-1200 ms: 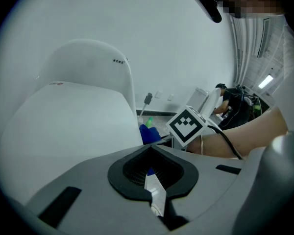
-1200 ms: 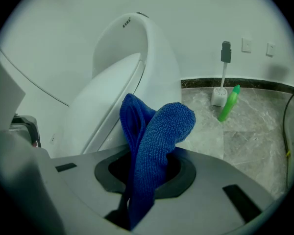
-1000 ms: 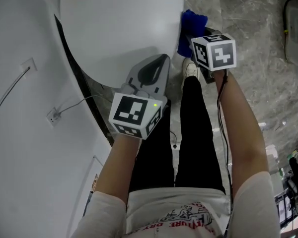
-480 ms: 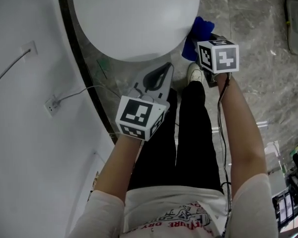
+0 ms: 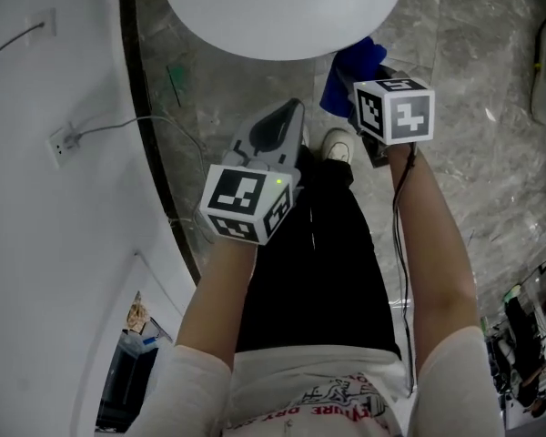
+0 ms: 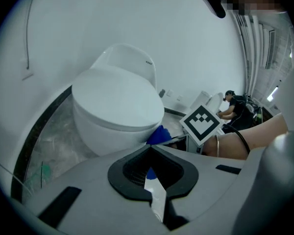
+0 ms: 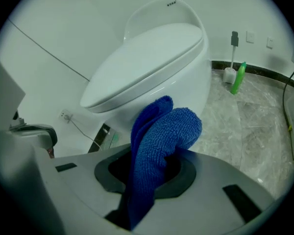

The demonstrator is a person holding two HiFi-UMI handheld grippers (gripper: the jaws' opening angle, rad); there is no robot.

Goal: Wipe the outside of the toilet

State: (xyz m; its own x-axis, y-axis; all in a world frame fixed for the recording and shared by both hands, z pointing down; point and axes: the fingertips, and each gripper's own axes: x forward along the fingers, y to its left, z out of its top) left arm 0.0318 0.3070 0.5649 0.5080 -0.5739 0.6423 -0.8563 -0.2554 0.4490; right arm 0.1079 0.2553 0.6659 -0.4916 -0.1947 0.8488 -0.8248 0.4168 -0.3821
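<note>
A: Right gripper view shows your right gripper [image 7: 154,153] clamped on the blue cloth [image 7: 159,131], which sticks up out of its jaws just beside the toilet [image 7: 152,58] bowl.
B: And your left gripper [image 6: 149,151]?
A: Its jaws are pressed together on nothing, aimed at the toilet's front. Far right, a green bottle [image 7: 238,77] stands by the wall [image 7: 264,13].

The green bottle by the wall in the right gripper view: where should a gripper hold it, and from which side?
Grip the green bottle around its slim middle body, coming from the open floor side. It stands upright close to the wall, with the white brush holder just beside it, so those sides look blocked.
</note>
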